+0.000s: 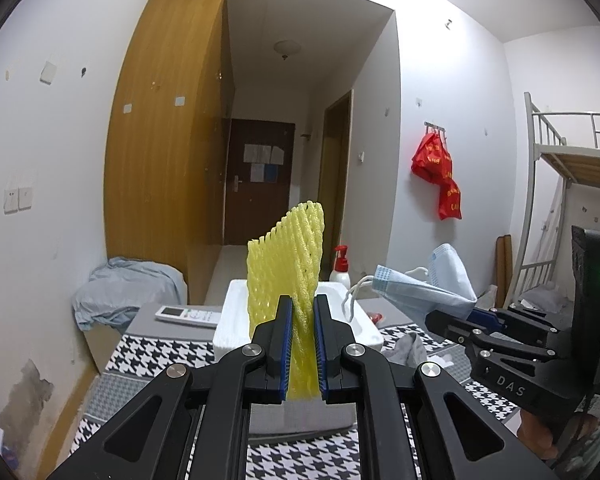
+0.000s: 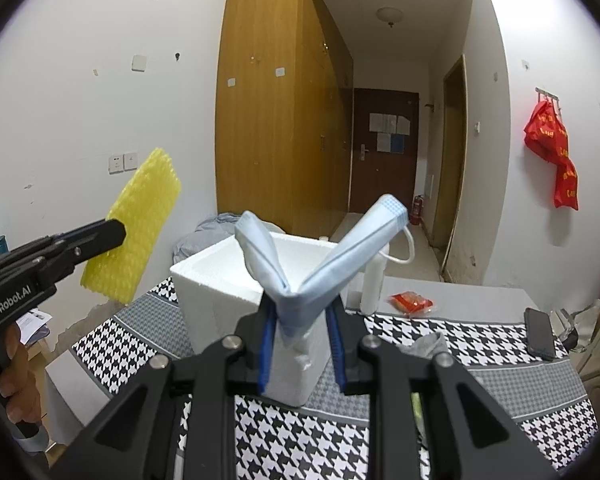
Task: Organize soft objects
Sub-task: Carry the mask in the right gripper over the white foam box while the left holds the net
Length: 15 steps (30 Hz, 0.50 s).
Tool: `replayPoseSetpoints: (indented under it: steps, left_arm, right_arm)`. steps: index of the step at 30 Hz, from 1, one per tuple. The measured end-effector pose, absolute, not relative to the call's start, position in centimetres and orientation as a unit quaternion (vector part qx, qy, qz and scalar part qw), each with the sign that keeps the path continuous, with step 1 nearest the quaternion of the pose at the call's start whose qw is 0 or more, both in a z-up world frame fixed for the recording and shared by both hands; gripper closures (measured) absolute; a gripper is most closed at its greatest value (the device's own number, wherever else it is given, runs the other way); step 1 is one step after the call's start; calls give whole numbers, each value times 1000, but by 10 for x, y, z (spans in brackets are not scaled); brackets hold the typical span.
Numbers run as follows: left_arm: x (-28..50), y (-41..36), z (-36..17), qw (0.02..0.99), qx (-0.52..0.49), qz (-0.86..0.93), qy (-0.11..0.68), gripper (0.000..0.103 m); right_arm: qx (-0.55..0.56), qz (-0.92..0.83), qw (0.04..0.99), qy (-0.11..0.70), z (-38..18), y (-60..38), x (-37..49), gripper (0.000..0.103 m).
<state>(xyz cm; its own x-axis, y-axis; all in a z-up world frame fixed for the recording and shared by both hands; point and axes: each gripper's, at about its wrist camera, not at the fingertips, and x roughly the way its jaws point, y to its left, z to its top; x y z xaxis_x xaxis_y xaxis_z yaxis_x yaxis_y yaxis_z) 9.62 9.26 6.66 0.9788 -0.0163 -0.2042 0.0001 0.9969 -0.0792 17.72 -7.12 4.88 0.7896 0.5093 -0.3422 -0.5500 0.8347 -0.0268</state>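
Left wrist: fingers (image 1: 303,316) tight on yellow foam net (image 1: 288,264), R fingers (image 2: 303,320) pinching mask (image 2: 300,276), both above foam box rim (image 2: 220,256).

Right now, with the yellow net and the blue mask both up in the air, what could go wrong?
1. The left gripper pinches only the bottom of the yellow foam net sleeve; the floppy top could miss the white foam box.
2. The right gripper holds the folded blue face mask by its crease; it might slip out.
3. The mask's white ear loop dangles and could snag the box's rim.
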Motion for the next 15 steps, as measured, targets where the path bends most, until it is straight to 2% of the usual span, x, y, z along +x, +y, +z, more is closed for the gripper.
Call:
replayPoseSetpoints:
  steps: [15]
  left_arm:
    - [119,92,77,994,-28,-3,104,92]
  right_arm:
    - [-56,281,944,164,65,-61,203,75]
